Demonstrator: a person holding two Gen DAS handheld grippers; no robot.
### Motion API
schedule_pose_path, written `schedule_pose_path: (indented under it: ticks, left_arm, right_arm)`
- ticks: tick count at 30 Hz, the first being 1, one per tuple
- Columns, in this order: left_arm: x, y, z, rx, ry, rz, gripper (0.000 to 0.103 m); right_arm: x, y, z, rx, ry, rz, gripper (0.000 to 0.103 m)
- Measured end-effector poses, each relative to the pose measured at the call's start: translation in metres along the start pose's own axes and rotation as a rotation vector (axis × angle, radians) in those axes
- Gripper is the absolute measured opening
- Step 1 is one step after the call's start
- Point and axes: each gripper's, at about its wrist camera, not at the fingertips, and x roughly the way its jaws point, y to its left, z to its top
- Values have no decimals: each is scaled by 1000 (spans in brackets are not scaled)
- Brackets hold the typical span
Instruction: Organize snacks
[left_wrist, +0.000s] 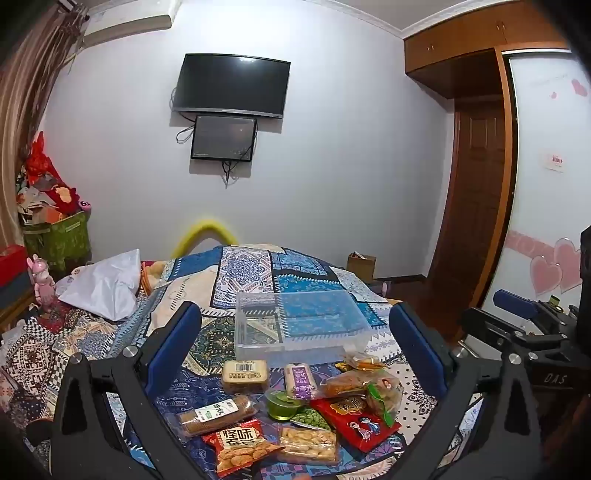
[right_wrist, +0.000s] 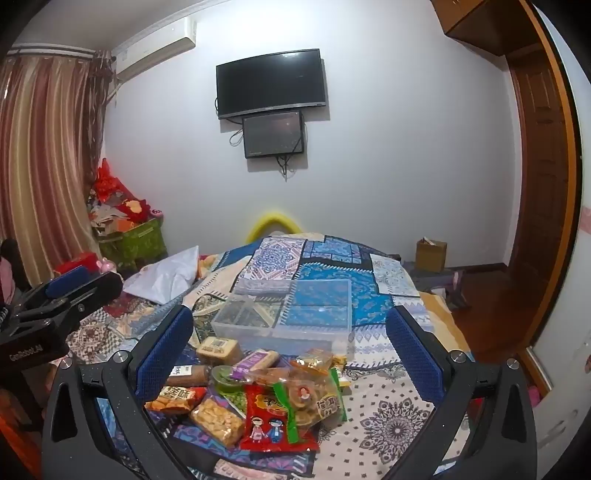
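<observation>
**Snacks piled before an empty clear box**

Both the left hand-held gripper (left_wrist: 291, 339) and the right hand-held gripper (right_wrist: 290, 339) stand wide apart, holding nothing. The snack packets (left_wrist: 291, 410) lie heaped on the patterned bedspread (left_wrist: 243, 266), just in front of the clear plastic organizer box (left_wrist: 295, 325), between each pair of blue pads.

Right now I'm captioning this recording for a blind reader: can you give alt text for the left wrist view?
A pile of wrapped snacks lies on a patchwork bedspread between the open left gripper, with an empty clear plastic box just beyond. The right gripper shows at the right edge; a dark television hangs on the far wall.
</observation>
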Motion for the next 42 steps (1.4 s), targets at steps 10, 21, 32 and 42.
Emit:
schedule_pose_path:
  ticks: [10, 21, 32, 42]
  left_arm:
    - [0, 7, 1, 0, 4, 4, 103]
    - [1, 1, -1, 18, -6, 15, 103]
    - [-1, 1, -1, 21, -14, 17, 103]
    - [-2, 0, -1, 24, -15, 16, 103]
  right_arm:
    - [-1, 0, 1, 10, 2, 14, 103]
    - [-2, -1, -1, 17, -4, 29, 103]
    - [-3, -2, 1, 24, -10, 34, 103]
    - [-5, 0, 1, 21, -20, 36, 103]
